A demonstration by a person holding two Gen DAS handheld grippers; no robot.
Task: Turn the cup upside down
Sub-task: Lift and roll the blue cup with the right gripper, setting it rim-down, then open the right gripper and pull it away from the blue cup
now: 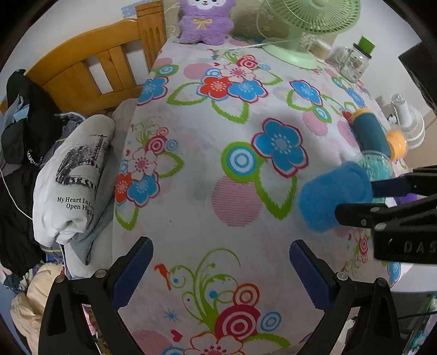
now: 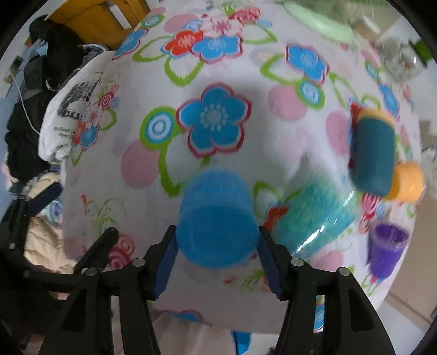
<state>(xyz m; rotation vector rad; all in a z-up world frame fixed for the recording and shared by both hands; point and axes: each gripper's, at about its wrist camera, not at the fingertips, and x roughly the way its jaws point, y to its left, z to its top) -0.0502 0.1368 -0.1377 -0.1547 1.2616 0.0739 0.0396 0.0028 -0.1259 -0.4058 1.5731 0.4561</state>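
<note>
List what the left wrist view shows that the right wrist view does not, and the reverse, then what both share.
Only the left wrist view shows the purple plush toy, the green fan and the open left gripper.

Only the right wrist view shows the purple cup standing on the tablecloth.

Both show the blue cup clamped in the right gripper, the dark teal cup and the folded white shirt.

Ahead of my tongs: floral tablecloth (image 1: 196, 142). Wooden chair (image 1: 90, 62) far left of them, clothing heap (image 1: 68, 174) beneath. White wall (image 1: 382, 21) beyond.
</note>
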